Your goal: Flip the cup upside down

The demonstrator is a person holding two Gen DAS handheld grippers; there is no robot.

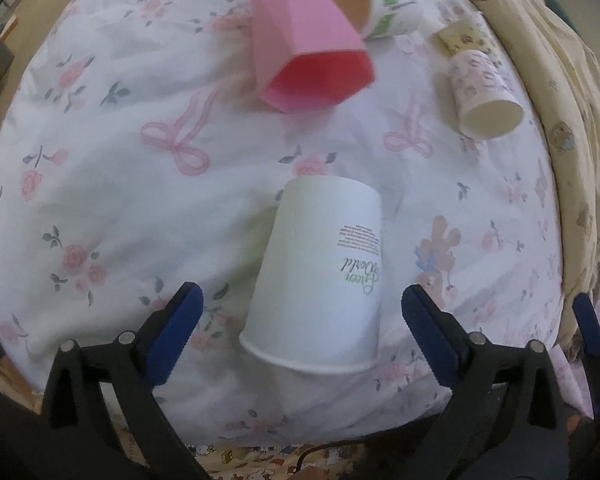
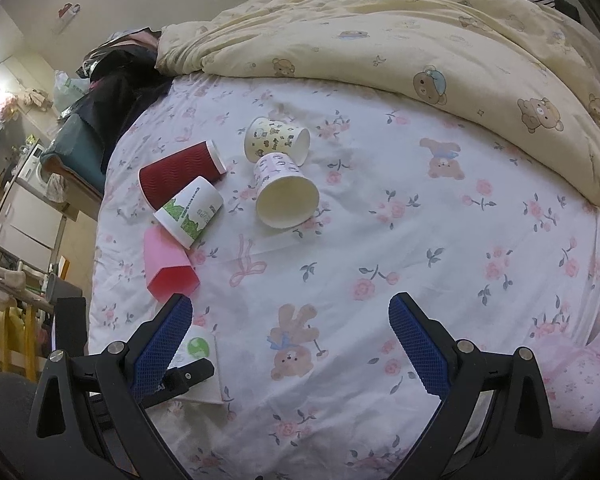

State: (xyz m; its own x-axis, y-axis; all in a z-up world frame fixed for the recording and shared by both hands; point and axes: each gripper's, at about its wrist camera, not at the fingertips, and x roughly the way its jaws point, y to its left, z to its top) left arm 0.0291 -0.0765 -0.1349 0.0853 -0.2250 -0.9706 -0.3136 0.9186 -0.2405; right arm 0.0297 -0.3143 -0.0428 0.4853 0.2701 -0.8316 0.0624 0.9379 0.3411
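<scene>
Left gripper [image 1: 302, 300]: jaws wide apart, straddling the white paper cup [image 1: 320, 276] with clear gaps on both sides, not touching. Cup is upside down on the floral bedsheet [image 1: 100, 184], rim on the fabric, base up, printed text inverted, leaning a bit. It sits near the sheet's front edge, closest to the left wrist camera.

Right gripper [image 2: 290, 336]: jaws wide apart, nothing between them, just sheet below. Its camera catches the white cup only partly, behind its left finger [image 2: 162, 344], with part of the left gripper in front of it.

Other cups lie on their sides further in, towards the sheet's far side:
- pink faceted cup [image 1: 308, 44], mouth facing the left camera
- green-print cup [image 1: 380, 4] resting against the pink one
- dark red ribbed cup [image 2: 180, 172] behind the green-print one
- pink-pattern paper cup [image 2: 284, 192]
- yellow cartoon cup [image 2: 276, 138] touching it

Yellow bear duvet [image 2: 420, 40] bunched along the sheet's far edge
</scene>
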